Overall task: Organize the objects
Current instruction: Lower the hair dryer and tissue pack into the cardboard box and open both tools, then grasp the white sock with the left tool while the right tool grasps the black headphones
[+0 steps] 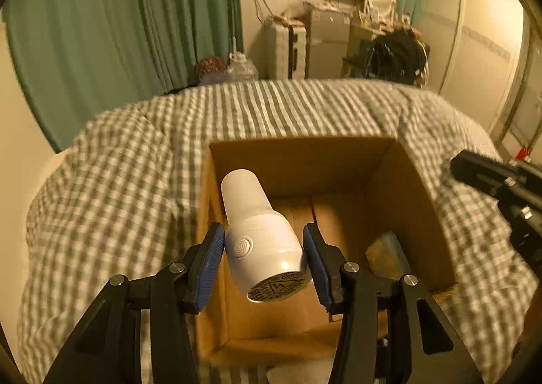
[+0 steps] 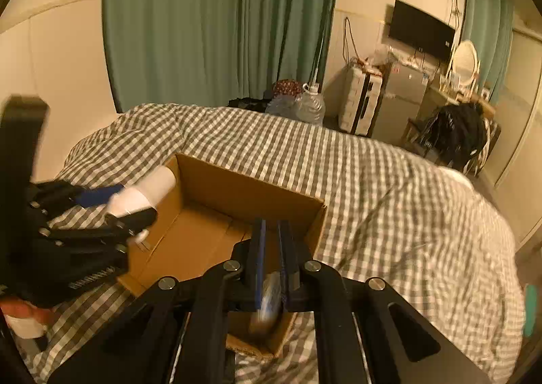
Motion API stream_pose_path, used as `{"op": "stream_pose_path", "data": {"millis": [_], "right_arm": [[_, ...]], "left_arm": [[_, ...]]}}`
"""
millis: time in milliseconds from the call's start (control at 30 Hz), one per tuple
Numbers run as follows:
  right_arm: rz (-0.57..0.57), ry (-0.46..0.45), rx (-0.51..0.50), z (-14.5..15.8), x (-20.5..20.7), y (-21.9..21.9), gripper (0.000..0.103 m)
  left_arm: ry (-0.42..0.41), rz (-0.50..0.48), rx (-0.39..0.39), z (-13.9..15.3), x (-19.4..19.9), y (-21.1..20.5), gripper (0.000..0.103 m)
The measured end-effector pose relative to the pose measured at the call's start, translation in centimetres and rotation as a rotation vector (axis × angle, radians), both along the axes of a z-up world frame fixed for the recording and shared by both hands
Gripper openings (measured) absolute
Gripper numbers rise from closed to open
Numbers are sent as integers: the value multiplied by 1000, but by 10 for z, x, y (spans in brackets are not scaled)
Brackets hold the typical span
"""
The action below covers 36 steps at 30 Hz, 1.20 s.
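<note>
We count one cardboard box point(image 1: 298, 160) on one checked bed point(image 1: 118, 163). One white bottle point(image 1: 261, 235) at the box's left wall. One small blurred item point(image 1: 386, 248) lies inside, near right. Two grippers: left gripper point(image 1: 264, 265), right gripper point(image 2: 271, 248). Far side: one suitcase point(image 2: 359, 102), one wall screen point(image 2: 420, 28), one clear jug point(image 2: 311, 106).

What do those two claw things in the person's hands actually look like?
Both look alike. The left gripper and right gripper have matte black angular linkage arms joined by round silver pins, ending in flat fingers faced with ribbed blue pads. No cables or markings show.
</note>
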State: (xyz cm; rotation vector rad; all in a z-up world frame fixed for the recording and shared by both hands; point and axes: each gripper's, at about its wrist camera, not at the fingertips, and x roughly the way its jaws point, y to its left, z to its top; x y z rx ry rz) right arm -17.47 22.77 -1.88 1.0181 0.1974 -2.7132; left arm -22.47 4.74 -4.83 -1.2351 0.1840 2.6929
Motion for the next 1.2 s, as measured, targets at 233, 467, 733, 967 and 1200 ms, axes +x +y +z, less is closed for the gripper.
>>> {"op": "stream_pose_path", "data": {"millis": [233, 467, 733, 967, 1200], "right_arm": [[-8, -43, -82, -19, -4, 18, 7], [1, -2, -80, 7, 24, 20, 46], [70, 26, 9, 18, 84, 8, 63], [82, -102, 24, -28, 110, 2, 63], [67, -216, 39, -78, 101, -1, 63]], "left_arm": [[-28, -32, -7, -21, -4, 9, 65], [28, -2, -28, 10, 21, -1, 86], [43, 136, -50, 11, 72, -35, 94], [1, 131, -47, -28, 102, -29, 94], [-108, 38, -37, -71, 107, -8, 94]]}}
